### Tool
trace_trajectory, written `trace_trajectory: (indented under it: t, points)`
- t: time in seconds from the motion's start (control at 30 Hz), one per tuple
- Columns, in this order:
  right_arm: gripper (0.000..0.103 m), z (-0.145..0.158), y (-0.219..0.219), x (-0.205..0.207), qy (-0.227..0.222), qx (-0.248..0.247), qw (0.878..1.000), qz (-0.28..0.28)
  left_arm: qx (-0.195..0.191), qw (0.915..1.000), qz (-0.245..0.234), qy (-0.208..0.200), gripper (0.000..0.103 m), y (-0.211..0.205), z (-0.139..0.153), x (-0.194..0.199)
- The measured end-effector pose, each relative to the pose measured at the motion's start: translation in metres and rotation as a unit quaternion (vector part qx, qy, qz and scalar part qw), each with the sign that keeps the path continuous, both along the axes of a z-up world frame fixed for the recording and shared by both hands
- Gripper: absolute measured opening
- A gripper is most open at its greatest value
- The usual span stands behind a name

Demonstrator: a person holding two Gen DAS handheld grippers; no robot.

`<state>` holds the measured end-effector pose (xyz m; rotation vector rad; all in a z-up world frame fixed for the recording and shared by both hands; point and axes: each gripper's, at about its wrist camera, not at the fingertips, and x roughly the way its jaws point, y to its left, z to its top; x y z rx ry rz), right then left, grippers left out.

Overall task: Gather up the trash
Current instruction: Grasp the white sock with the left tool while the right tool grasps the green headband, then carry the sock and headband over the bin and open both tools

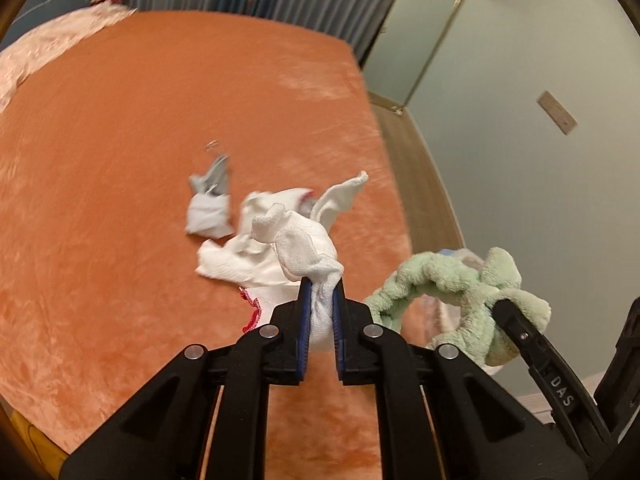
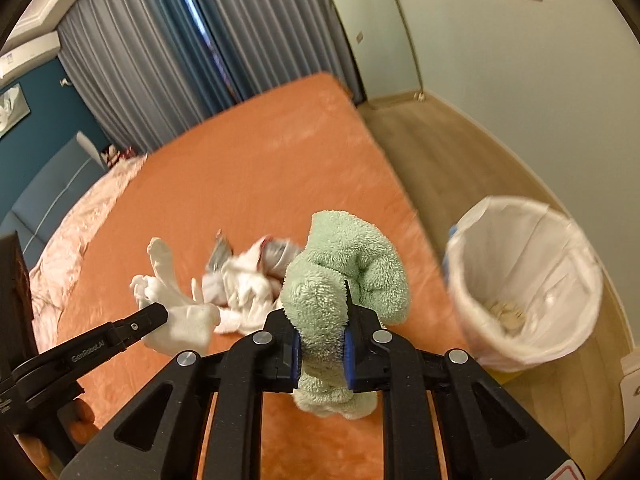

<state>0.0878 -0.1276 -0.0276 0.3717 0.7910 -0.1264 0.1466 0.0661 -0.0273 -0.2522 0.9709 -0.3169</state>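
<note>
1. The left gripper is clamped on a white knitted cloth, bunched above its fingers and held over the orange bed.
2. The right gripper is clamped on one fluffy green cloth, looped and drooping below its fingers.
3. A heap of white rags and one grey crumpled scrap lie on the bed.
4. One white-lined bin stands on the floor beside the bed.
</note>
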Motion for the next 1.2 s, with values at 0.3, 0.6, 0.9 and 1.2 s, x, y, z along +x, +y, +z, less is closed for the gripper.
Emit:
trace_trajectory:
  t: [0.3, 0.6, 0.9, 1.2]
  points:
    - [0.015, 0.048, -0.049, -0.032, -0.047, -0.03, 0.998, -0.029, -0.001, 0.9965, -0.073, -0.041, 0.009, -0.089, 0.052, -0.024]
    - [0.015, 0.07, -0.109, -0.054, -0.063, -0.045, 0.994, -0.075, 0.017, 0.9903, -0.127, -0.054, 0.01, -0.165, 0.066, -0.035]
    - [0.015, 0.069, -0.16, -0.061, -0.055, -0.052, 0.99, -0.119, 0.022, 0.9835, -0.174, -0.044, 0.01, -0.231, 0.055, -0.029]
    - [0.015, 0.056, -0.197, -0.063, -0.042, -0.048, 0.987, -0.149, 0.021, 0.9764, -0.212, -0.037, 0.013, -0.282, 0.044, -0.023]
